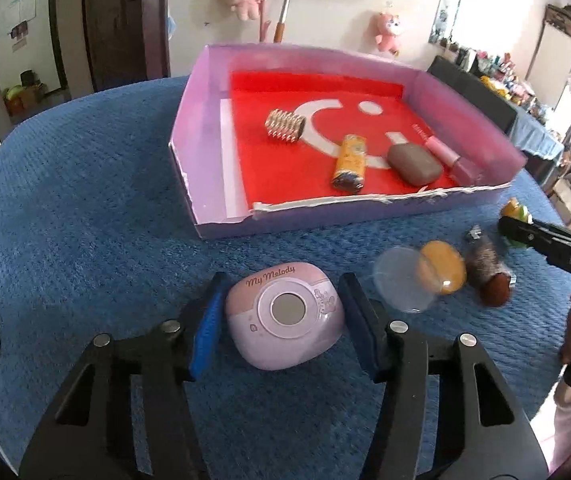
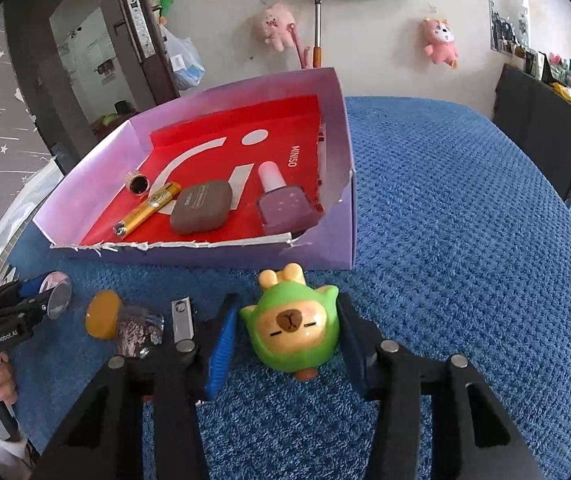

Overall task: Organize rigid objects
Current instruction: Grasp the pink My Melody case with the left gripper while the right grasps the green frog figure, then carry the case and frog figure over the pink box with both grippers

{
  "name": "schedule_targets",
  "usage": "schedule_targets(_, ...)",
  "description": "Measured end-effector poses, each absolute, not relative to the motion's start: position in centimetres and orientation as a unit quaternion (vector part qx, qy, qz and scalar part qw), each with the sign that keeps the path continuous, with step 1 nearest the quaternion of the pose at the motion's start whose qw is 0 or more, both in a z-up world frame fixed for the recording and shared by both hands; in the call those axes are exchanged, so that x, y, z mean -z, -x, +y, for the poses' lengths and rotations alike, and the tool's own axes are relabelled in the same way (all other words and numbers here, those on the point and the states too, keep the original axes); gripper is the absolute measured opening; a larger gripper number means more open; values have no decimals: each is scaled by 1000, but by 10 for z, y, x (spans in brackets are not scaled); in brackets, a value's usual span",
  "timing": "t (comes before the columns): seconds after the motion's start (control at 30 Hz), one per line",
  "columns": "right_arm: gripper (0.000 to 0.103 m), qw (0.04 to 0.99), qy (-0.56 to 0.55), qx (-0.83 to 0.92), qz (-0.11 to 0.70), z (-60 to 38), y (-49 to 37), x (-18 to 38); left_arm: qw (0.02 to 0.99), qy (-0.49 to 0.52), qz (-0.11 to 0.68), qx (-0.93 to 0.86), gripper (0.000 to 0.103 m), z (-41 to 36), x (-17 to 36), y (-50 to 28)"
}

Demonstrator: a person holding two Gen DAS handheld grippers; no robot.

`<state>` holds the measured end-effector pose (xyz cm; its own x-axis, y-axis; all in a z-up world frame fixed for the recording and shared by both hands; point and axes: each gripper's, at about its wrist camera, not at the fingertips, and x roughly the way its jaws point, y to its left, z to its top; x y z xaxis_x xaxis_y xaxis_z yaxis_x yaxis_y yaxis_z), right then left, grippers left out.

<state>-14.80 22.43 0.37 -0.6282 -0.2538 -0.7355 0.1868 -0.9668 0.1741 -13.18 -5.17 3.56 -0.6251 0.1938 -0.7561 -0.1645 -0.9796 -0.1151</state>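
The left claw (image 1: 281,316) stands apart over the blue knitted cloth (image 1: 85,208) covering the bench, and the pink rounded My Melody case (image 1: 284,320) lies flat between its blue-padded fingers (image 1: 205,332), with a small gap at each side. The right claw (image 2: 285,332) is apart too, and the green glossy capybara figure (image 2: 295,330) lies on its back between its fingers; whether the pads touch it I cannot tell.

Just beyond both, the shallow lilac cardboard box (image 1: 189,128) with a red paper lining sits on the cloth. Inside it lie a ribbed silver cylinder (image 1: 285,126), a yellow battery (image 1: 350,162), a brown oval case (image 1: 414,164) and a pink nail polish bottle (image 1: 451,156), the last three close together near the torn front wall.

On the cloth between the two claws rest a clear round lid (image 1: 399,280), an amber oval piece (image 1: 441,266) overlapping it, and a dark glittery jar (image 1: 485,268).
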Motion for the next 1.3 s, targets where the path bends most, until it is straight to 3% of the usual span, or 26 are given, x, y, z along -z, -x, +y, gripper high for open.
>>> schedule_targets(0.2, 50, 138, -393, 907, -53, 225, 132, -18, 108, 390, -3, -915, 54, -50, -61, 117)
schedule_targets(0.67, 50, 148, -388, 908, -52, 222, 119, -24, 117, 388, 0, -914, 54, -46, -65, 114)
schedule_targets(0.9, 50, 163, -354, 920, -50, 219, 114, -48, 144, 363, 22, -920, 54, -35, -100, 133)
schedule_targets(1.3, 50, 225, -374, 900, -15, 166, 214, -93, 152, 449, 103, -874, 54, -6, -81, 221)
